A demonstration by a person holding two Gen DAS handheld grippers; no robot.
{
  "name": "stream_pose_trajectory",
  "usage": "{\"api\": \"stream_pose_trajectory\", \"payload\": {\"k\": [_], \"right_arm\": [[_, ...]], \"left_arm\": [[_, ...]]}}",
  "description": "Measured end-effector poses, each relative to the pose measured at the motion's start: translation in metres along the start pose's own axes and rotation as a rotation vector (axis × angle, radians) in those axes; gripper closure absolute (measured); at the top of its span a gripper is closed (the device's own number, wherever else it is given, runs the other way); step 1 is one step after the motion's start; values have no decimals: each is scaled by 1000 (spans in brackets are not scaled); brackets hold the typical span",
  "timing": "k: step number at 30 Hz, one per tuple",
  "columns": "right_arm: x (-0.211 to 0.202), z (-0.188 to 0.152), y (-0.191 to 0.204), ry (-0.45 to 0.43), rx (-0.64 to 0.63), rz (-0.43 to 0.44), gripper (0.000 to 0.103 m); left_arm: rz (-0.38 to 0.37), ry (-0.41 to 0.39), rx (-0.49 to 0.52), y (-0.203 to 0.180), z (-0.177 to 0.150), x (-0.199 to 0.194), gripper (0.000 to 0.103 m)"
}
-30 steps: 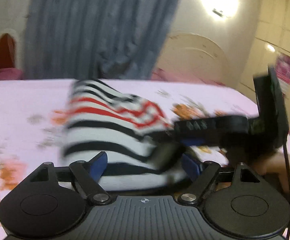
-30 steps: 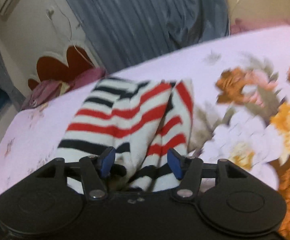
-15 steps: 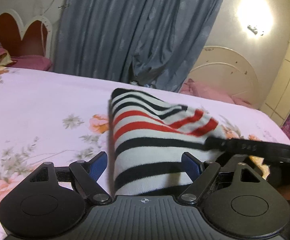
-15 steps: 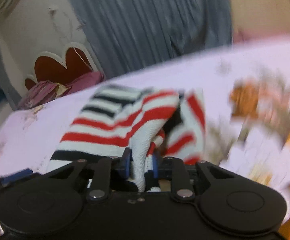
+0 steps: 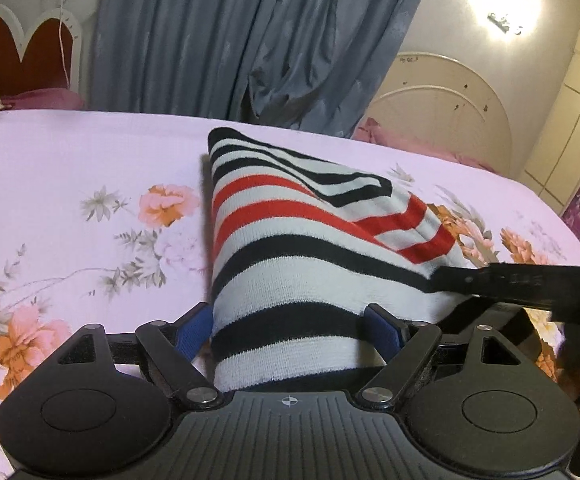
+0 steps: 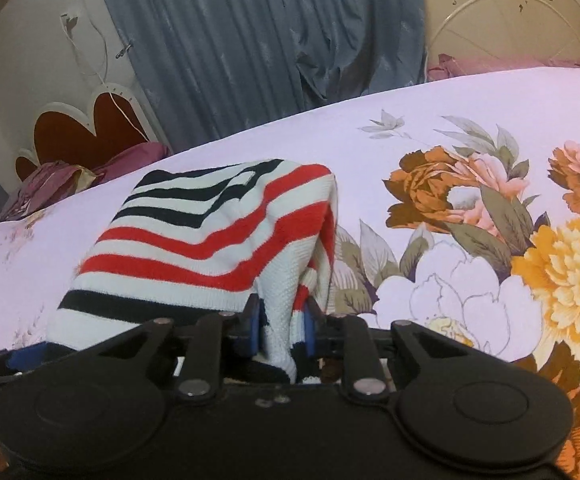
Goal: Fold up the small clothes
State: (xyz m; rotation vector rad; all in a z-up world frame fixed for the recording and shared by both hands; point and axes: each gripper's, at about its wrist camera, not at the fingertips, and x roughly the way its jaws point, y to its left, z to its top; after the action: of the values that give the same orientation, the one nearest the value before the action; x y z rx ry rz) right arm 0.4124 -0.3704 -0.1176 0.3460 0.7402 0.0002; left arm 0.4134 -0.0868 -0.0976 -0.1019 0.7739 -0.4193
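A small knit garment with white, black and red stripes point(image 5: 290, 248) lies partly folded on the floral bed sheet point(image 5: 70, 200). My left gripper point(image 5: 290, 326) is open, its blue pads on either side of the garment's near edge. My right gripper point(image 6: 280, 324) is shut on the garment's near right corner point(image 6: 278, 304) and pinches a bunched fold of it. The right gripper's black body point(image 5: 529, 280) shows at the right of the left wrist view, beside the garment.
The pink sheet with large flowers point(image 6: 489, 220) stretches to the right. Grey-blue curtains point(image 5: 250, 40) hang behind the bed. A red and white headboard point(image 6: 90, 132) and pink pillows point(image 5: 42, 100) stand at the far left, a cream headboard point(image 5: 441, 120) at the far right.
My right gripper went from open around the garment's corner to shut on it. The garment has settled and both views have steadied. My left gripper has stayed open.
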Motion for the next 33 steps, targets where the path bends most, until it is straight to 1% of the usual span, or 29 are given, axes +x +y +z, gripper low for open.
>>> {"api": "stream_pose_trajectory", "payload": {"k": [2,4,7,9,11,13,14,17,20,22,23,24,25,27,29,33], "right_arm": [[-12,0,-1,0,32,16,76],[-24,-1,1,-14,24,15,77],[-44,-3,11,-51,-30,-5,78],[-56,-8,21,-91,-82,-13,81],[-62,-13,32,-101,-136,-22,84],[-57,-19,37,-72,-186,-56,88],[-53,-23,34,-52,-182,-72,90],[-48,-34,16,-1,-112,-96,91],[-45,-45,2,39,-53,-86,91],[-45,-47,-4,46,-18,-71,91],[-46,-47,-6,54,-6,-65,91],[-48,-45,-7,58,1,-69,88],[-52,-43,-7,54,-1,-77,82],[-59,-37,-8,38,-5,-82,82],[-69,-29,-5,-2,-3,-69,82],[-79,-9,8,-79,-71,-66,85]], "left_arm": [[0,3,4,0,-1,2,22],[0,2,2,2,-1,4,22],[8,1,12,-1,-3,5,21],[12,1,20,-2,-3,5,20],[14,1,23,-3,-4,6,20],[14,8,23,-2,-3,7,19],[15,13,24,-3,-3,7,19],[14,35,26,-3,-2,10,17],[14,46,28,-3,-2,12,16],[17,48,30,-3,-1,11,16],[18,52,29,-3,-1,11,16],[19,56,27,-3,0,11,16],[20,59,27,-3,2,10,16],[25,60,34,-5,5,6,16],[27,46,47,-7,9,0,16],[8,8,75,-13,19,-15,16]]}}
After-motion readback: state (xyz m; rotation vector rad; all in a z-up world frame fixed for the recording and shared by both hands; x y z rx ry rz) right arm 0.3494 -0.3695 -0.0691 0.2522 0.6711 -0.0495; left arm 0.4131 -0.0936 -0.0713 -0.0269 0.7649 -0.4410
